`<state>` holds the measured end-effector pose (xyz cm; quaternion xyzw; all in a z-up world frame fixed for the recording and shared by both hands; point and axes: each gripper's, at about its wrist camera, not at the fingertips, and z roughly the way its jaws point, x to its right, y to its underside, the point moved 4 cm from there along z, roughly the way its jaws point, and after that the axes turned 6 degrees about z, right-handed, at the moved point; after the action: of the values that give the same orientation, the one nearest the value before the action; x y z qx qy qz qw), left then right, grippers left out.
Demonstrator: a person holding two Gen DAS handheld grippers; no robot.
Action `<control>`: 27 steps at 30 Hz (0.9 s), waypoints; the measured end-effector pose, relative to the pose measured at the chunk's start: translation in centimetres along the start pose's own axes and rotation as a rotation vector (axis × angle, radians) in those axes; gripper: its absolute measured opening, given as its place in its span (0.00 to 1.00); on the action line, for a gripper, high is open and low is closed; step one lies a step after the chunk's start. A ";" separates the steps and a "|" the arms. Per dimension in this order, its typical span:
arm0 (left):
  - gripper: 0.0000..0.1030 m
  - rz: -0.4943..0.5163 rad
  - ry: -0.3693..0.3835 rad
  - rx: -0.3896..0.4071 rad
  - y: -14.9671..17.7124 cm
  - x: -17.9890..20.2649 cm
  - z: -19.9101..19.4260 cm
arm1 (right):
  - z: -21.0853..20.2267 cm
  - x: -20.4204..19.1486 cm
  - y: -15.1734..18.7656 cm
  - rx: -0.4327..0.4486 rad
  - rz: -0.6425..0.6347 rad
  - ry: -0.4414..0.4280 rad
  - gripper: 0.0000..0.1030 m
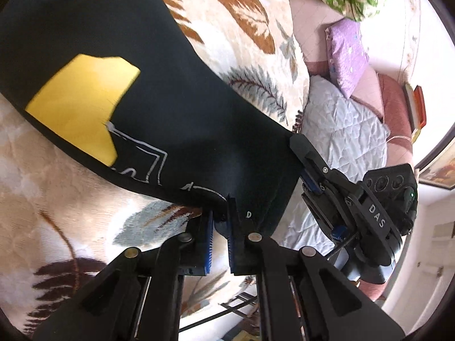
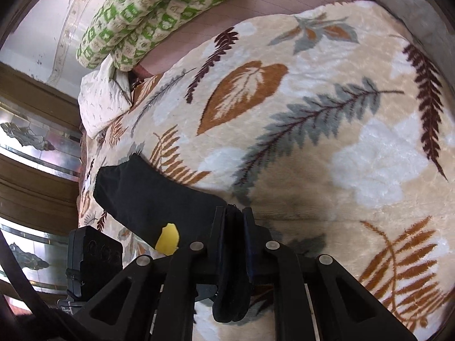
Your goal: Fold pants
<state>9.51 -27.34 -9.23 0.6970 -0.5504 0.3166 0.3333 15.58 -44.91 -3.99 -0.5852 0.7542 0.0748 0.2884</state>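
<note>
The black pants (image 1: 159,105) with a yellow patch (image 1: 82,105) and white line print hang stretched above a leaf-patterned blanket (image 1: 241,28). My left gripper (image 1: 221,216) is shut on one corner of the pants' edge. My right gripper (image 1: 301,156) shows at the right of the left wrist view, shut on the other corner. In the right wrist view my right gripper (image 2: 234,213) is shut on folded black cloth, and the pants (image 2: 148,193) trail left with a bit of yellow patch (image 2: 168,238) showing.
The blanket (image 2: 312,113) covers the bed. A green-patterned quilt (image 2: 148,14) and a white pillow (image 2: 102,96) lie at the far side. A purple pillow (image 1: 347,54) and a white quilted cover (image 1: 341,136) lie to the right. Wooden mirrored doors (image 2: 34,142) stand at the left.
</note>
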 end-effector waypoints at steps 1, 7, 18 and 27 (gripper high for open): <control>0.06 -0.009 0.012 -0.002 -0.2 -0.1 -0.3 | 0.1 -0.4 0.0 -0.002 -0.006 0.006 0.10; 0.06 -0.050 0.056 0.017 -1.3 -1.4 -2.5 | 1.8 -4.3 -0.2 -0.031 -0.050 0.020 0.09; 0.06 -0.142 0.085 0.068 -3.9 -5.8 -6.3 | 7.3 -9.7 -0.2 -0.100 -0.099 0.016 0.09; 0.06 -0.168 0.094 0.086 -4.7 -6.9 -7.2 | 9.1 -10.8 -0.1 -0.114 -0.089 0.004 0.09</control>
<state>12.27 -16.83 -11.22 0.7388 -0.4597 0.3430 0.3539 20.40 -31.82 -5.82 -0.6336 0.7227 0.1035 0.2561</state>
